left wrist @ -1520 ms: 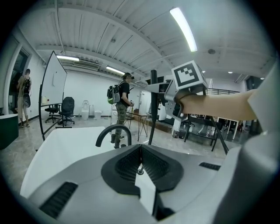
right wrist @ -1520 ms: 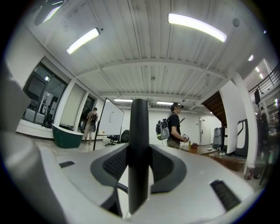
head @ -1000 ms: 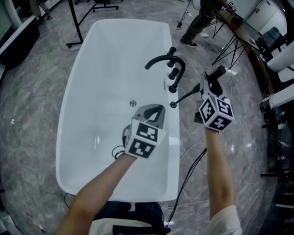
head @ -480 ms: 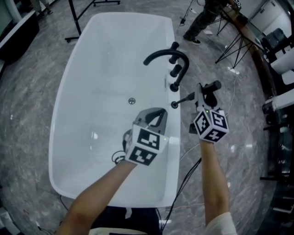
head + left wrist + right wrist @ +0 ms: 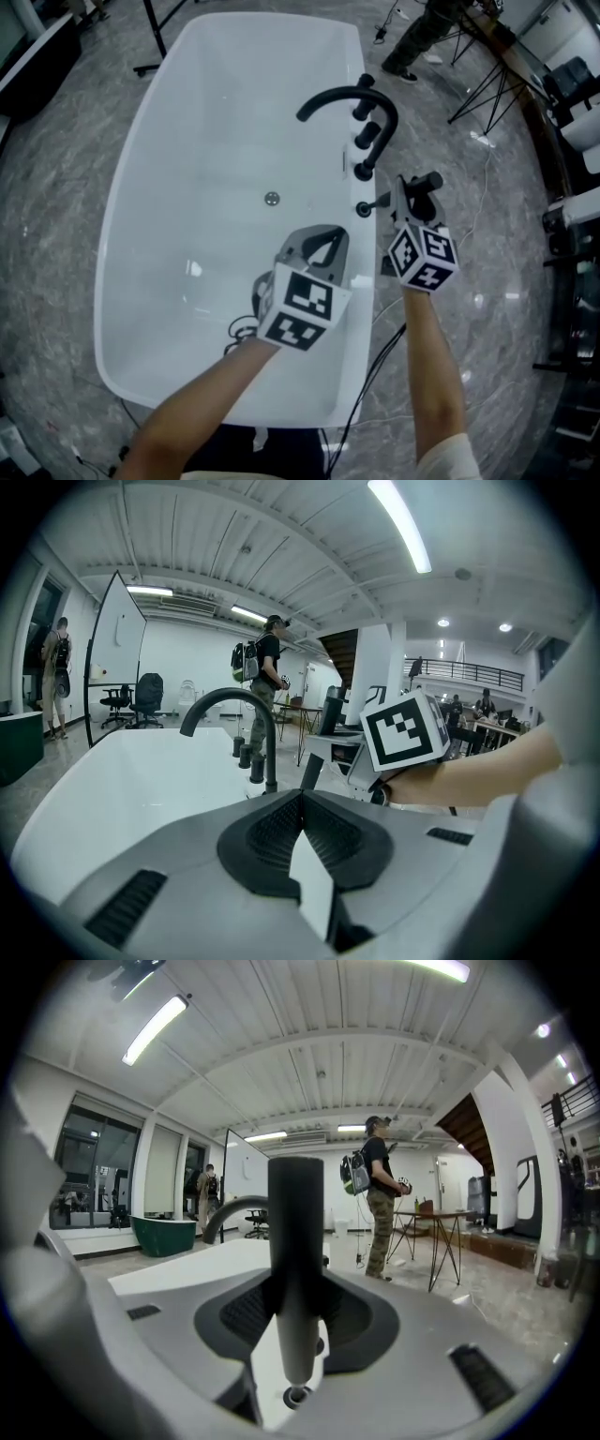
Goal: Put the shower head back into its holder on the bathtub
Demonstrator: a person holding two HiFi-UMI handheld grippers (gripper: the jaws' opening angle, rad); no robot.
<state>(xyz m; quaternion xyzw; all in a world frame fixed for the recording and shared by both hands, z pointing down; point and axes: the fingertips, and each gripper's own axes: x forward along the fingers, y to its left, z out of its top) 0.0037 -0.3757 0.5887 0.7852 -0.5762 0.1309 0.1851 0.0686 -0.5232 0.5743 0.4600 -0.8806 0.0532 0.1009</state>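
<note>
The black shower head (image 5: 419, 185) stands upright between the jaws of my right gripper (image 5: 410, 199), just right of the white bathtub's (image 5: 141, 187) rim. Its hose runs to the small round holder (image 5: 364, 208) on the rim, below the black faucet (image 5: 345, 96) and its knobs (image 5: 379, 136). In the right gripper view the shower head's dark handle (image 5: 295, 1241) fills the gap, with the right gripper (image 5: 296, 1302) shut on it. My left gripper (image 5: 323, 236) hovers over the tub's right rim, jaws together and empty; the left gripper (image 5: 300, 803) faces the faucet (image 5: 234, 705).
The tub drain (image 5: 272, 198) lies in the basin. Black cables (image 5: 382, 349) trail on the marble floor right of the tub. A tripod stand (image 5: 483, 89) and a person's legs (image 5: 412, 42) are beyond the faucet end. Another stand base (image 5: 152, 56) sits far left.
Both grippers have come down. The right one, still holding the shower head, has sunk closer to the tub rim and the holder. The left one has dropped slightly.
</note>
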